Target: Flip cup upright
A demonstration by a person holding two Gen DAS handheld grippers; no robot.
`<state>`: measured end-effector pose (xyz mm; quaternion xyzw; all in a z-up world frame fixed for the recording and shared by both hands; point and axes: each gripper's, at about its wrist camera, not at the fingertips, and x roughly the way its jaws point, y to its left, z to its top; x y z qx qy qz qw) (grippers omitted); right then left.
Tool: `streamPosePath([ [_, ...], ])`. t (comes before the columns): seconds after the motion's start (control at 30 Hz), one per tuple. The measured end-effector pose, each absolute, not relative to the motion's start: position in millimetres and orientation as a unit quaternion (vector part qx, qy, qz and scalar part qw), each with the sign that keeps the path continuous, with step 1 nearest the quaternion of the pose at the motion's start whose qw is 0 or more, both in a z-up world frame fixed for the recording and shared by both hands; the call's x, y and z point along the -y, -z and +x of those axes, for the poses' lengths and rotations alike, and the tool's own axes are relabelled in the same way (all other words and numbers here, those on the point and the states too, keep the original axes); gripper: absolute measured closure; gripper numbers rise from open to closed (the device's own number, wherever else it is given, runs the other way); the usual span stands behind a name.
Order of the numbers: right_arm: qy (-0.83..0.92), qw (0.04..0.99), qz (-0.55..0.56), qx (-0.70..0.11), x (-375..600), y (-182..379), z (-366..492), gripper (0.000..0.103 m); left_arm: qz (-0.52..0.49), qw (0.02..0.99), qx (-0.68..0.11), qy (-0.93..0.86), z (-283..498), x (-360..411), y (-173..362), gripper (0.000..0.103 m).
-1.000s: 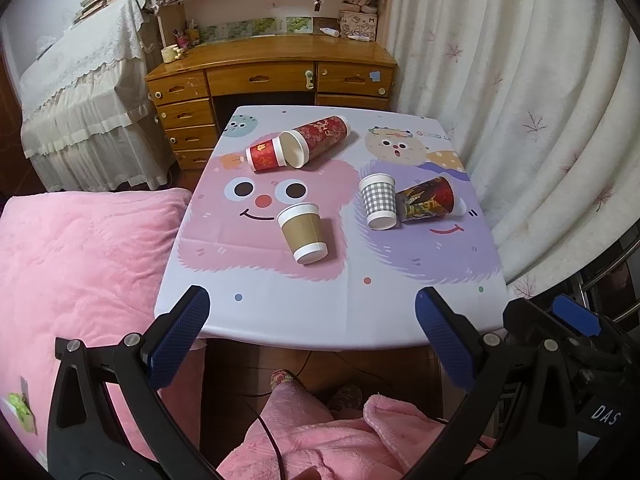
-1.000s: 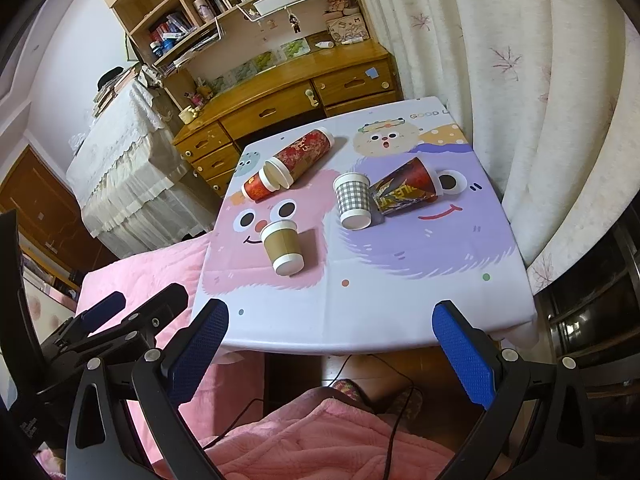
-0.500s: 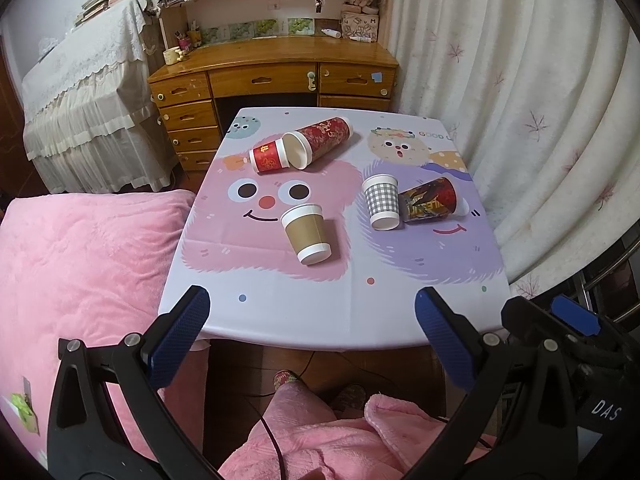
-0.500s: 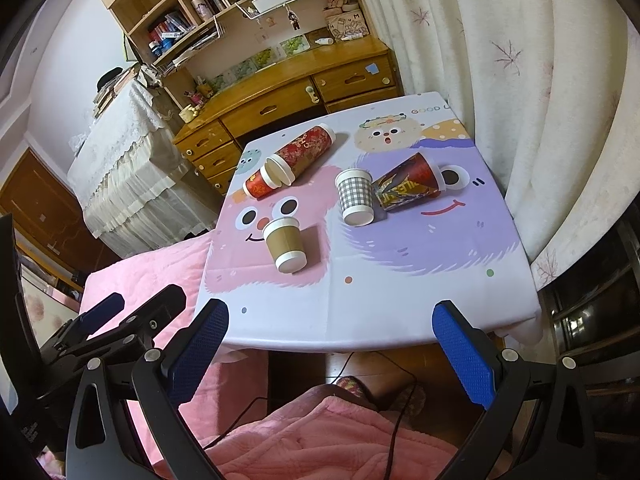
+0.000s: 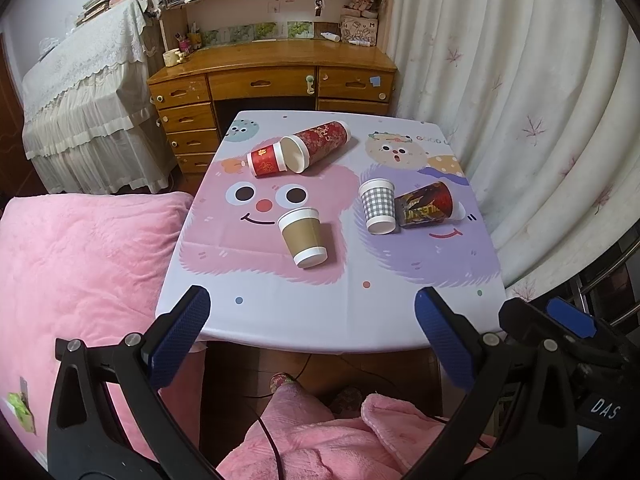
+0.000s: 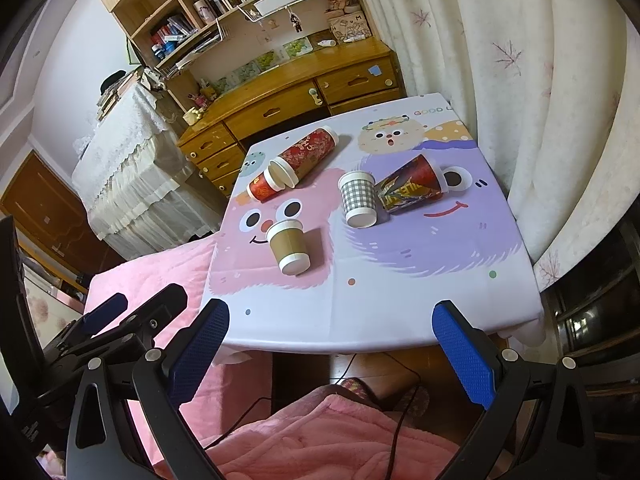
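Several paper cups rest on the cartoon tablecloth of a small table (image 5: 280, 312). A brown cup (image 5: 302, 237) (image 6: 287, 246) and a grey checked cup (image 5: 377, 206) (image 6: 358, 199) stand upside down. A tall red patterned cup (image 5: 319, 145) (image 6: 304, 157), a short red cup (image 5: 265, 159) (image 6: 262, 188) and a dark red and gold cup (image 5: 426, 204) (image 6: 412, 184) lie on their sides. My left gripper (image 5: 312, 340) and right gripper (image 6: 330, 344) are both open and empty, held in front of the table's near edge.
A pink quilt (image 5: 80, 272) lies left of the table. A wooden desk with drawers and shelves (image 5: 272, 76) stands behind it. White curtains (image 5: 520, 100) hang on the right. The person's pink-clad legs (image 5: 320, 440) are below the table edge.
Both grippers have moved a little closer to the table, so the cups sit lower and larger in both views. The cups have not moved.
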<state>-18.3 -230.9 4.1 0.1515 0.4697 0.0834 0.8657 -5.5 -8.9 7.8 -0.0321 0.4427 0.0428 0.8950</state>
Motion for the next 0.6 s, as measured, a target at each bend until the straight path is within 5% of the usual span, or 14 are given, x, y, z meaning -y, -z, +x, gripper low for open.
streamPosePath([
  [0.6,-0.089,0.873,0.164,-0.451,240.7,-9.0,-12.1,0.000,-0.006,0.899,-0.434,-0.053,6.9,22.4,-17.5,0.002],
])
